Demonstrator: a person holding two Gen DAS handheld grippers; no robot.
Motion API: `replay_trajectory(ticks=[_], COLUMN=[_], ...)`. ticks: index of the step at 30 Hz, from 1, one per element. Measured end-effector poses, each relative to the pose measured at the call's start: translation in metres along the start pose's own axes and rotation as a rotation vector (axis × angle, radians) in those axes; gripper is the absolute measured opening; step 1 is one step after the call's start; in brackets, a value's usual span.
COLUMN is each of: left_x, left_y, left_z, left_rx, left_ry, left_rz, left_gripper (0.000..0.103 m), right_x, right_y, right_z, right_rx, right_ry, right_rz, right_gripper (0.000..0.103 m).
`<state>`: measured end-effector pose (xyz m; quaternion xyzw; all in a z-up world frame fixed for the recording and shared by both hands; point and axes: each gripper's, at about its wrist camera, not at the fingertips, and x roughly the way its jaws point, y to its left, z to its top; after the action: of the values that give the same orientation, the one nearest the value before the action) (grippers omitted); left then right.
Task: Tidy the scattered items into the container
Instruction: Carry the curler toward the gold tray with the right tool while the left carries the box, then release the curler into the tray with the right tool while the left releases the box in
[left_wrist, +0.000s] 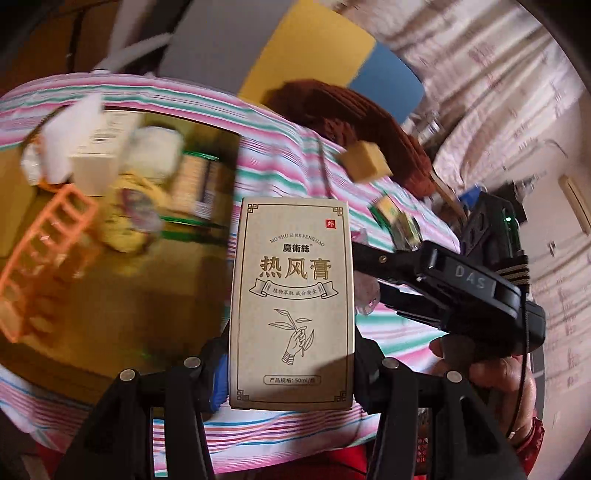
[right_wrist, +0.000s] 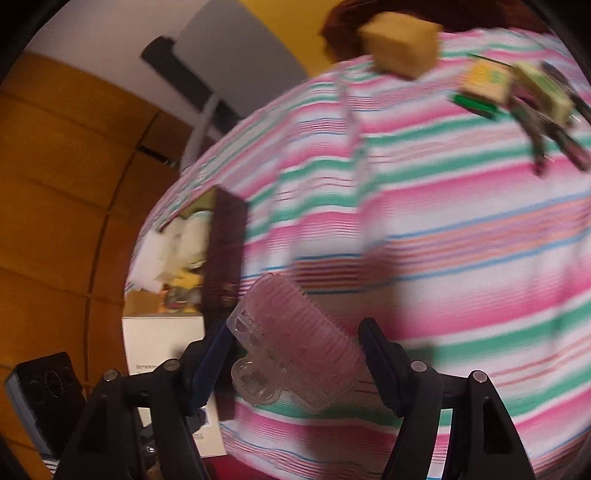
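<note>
Left wrist view showed the container (left_wrist: 122, 280) at nine o'clock, already part-filled; a yellow block (left_wrist: 365, 162) and small packets (left_wrist: 397, 218) at one o'clock lay unsorted on the striped cloth (left_wrist: 295, 177); left gripper (left_wrist: 291, 365) clamped a beige carton (left_wrist: 291, 302); right gripper (right_wrist: 295, 362) clamped a clear comb-like piece (right_wrist: 295, 347).

Striped cloth (left_wrist: 295, 155) in pink, green, white covering table, filling most of both views. Orange-brown panelled wall (right_wrist: 55, 192) with dark seams standing at left in right wrist view. Yellow panel (left_wrist: 314, 51) and blue panel (left_wrist: 391, 85) sitting beyond table. Pale patterned curtain (left_wrist: 480, 92), possibly, hanging at right, blurred. Light falling warm and uneven.
</note>
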<state>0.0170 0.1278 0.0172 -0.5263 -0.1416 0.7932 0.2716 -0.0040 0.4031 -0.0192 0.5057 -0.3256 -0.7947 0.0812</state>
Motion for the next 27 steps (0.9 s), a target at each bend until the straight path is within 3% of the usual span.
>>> replay_trajectory(ticks=[8, 15, 20, 24, 27], left_x=[-0.015, 0.011, 0.039, 0.053, 0.060], left_y=[0.058, 0.079, 0.077, 0.070, 0.068], left_z=[0.008, 0.018, 0.028, 0.046, 0.054], left_rx=[-0.112, -0.093, -0.032, -0.018, -0.032], left_ry=[-0.016, 0.073, 0.129, 0.120, 0.114], left_rz=[0.053, 0.137, 0.184, 0.199, 0.204], left_gripper=[0.052, 0.052, 0.053, 0.055, 0.055], right_x=[0.034, 0.072, 0.096, 0.107, 0.096], right_y=[0.076, 0.131, 0.151, 0.149, 0.142], right_z=[0.013, 0.031, 0.049, 0.069, 0.071], right_rx=[-0.106, -0.198, -0.258, -0.233, -0.197], right_ry=[0.032, 0.043, 0.011, -0.038, -0.059], right_rz=[0.053, 0.000, -0.105, -0.187, -0.149], right_gripper=[0.072, 0.072, 0.073, 0.085, 0.088])
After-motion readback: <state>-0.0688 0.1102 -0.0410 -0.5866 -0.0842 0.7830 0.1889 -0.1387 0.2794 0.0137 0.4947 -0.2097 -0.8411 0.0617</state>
